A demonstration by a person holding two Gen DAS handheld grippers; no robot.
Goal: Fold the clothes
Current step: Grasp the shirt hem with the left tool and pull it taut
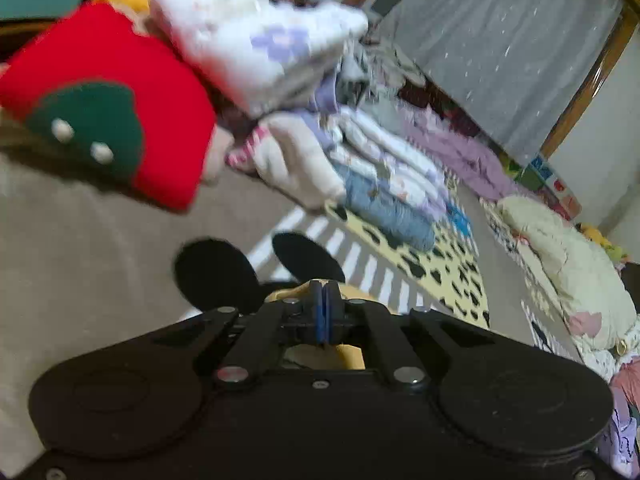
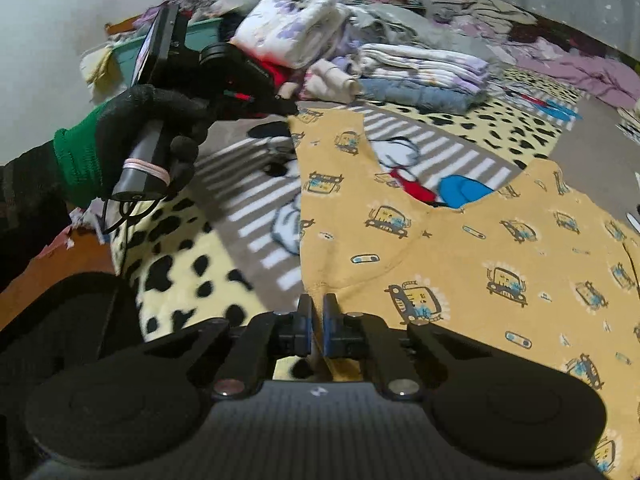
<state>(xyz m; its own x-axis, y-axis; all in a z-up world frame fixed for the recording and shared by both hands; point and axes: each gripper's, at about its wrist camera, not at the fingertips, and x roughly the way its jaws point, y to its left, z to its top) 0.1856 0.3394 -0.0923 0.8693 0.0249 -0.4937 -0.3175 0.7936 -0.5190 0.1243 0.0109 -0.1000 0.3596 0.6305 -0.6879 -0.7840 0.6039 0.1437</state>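
Yellow pants [image 2: 460, 248] with a small car print lie spread flat on the cartoon blanket [image 2: 208, 240]. My right gripper [image 2: 317, 316] is shut on the near waist edge of the pants. My left gripper [image 1: 324, 300] is shut on a corner of the same yellow cloth [image 1: 292, 292]; in the right wrist view it [image 2: 286, 110] pinches the far end of one pant leg, held by a black-gloved hand [image 2: 152, 120].
A stack of folded clothes [image 2: 424, 76] sits beyond the pants, with a white floral bundle [image 2: 292, 28] and a red cushion [image 1: 100, 100] to its left. Purple bedding [image 2: 580, 64] and loose garments lie at the back right. A cream pillow [image 1: 568, 264] lies right.
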